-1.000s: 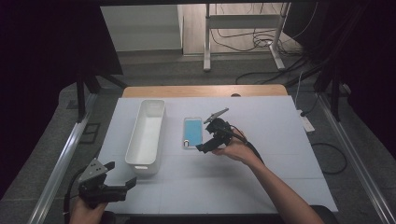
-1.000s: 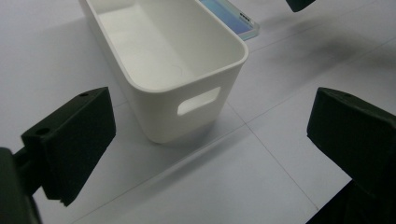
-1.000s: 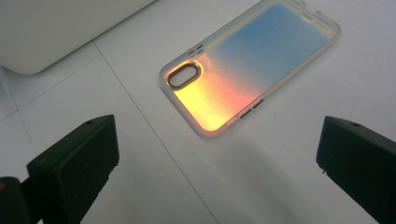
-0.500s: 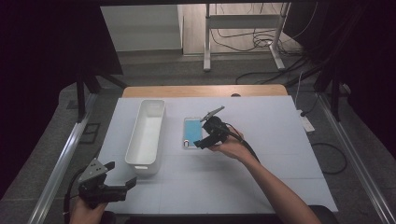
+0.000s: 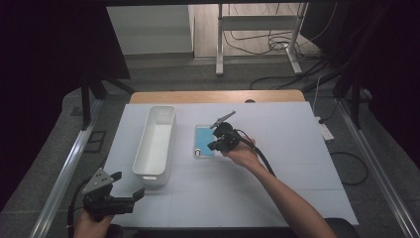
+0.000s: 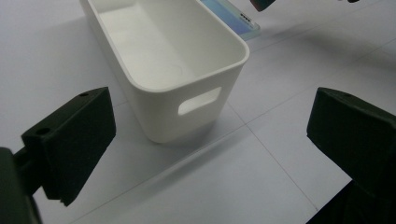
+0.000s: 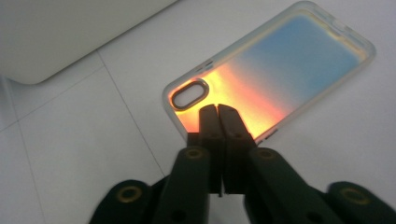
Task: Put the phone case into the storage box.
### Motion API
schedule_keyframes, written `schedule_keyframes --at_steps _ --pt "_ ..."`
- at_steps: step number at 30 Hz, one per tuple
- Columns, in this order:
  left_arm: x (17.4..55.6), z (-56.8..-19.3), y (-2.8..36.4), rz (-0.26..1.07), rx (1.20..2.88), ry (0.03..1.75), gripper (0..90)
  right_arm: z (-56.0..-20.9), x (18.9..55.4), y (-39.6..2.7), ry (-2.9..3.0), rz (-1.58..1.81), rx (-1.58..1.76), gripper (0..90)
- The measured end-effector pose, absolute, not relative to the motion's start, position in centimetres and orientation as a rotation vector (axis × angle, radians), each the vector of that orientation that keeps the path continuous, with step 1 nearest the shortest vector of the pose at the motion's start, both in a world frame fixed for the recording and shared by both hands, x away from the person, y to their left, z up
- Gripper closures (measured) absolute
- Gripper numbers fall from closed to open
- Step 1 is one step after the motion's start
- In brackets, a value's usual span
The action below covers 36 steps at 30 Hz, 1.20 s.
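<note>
My right claw [image 5: 216,145] over the near end of the phone case [image 5: 203,141] at mid-table, my tray [image 5: 155,143] just left of the case, lying lengthwise on the table [image 5: 297,163], my left claw [image 5: 130,197] near the tray's near end, at the table's near left corner

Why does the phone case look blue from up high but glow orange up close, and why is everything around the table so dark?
High view: light falls on the white table, the surroundings stay black, and the phone case reads blue. Right gripper view: the case shows an orange-to-blue sheen, slightly soft. Left gripper view: the near jaws look blurry, the white bin sharper.
</note>
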<state>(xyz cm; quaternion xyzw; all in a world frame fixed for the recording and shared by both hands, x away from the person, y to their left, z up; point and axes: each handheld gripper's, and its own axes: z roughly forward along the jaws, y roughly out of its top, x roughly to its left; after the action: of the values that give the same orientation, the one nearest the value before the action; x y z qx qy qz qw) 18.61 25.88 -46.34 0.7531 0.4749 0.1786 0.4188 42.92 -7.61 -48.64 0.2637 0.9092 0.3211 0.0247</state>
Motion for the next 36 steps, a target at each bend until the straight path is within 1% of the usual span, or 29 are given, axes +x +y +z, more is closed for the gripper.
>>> schedule_keyframes --at_steps 8,21,36 --pt "18.6 -46.3 25.9 0.452 1.888 1.192 2.1 -49.3 42.7 -6.7 2.816 0.925 0.768 89.6" --pt "18.6 -46.3 25.8 0.457 1.893 1.188 2.2 -50.9 42.6 -6.3 2.845 0.852 0.772 89.6" --pt "18.5 -46.3 25.7 0.467 1.903 1.182 2.2 -51.1 42.1 -8.6 2.846 0.817 0.827 89.7"
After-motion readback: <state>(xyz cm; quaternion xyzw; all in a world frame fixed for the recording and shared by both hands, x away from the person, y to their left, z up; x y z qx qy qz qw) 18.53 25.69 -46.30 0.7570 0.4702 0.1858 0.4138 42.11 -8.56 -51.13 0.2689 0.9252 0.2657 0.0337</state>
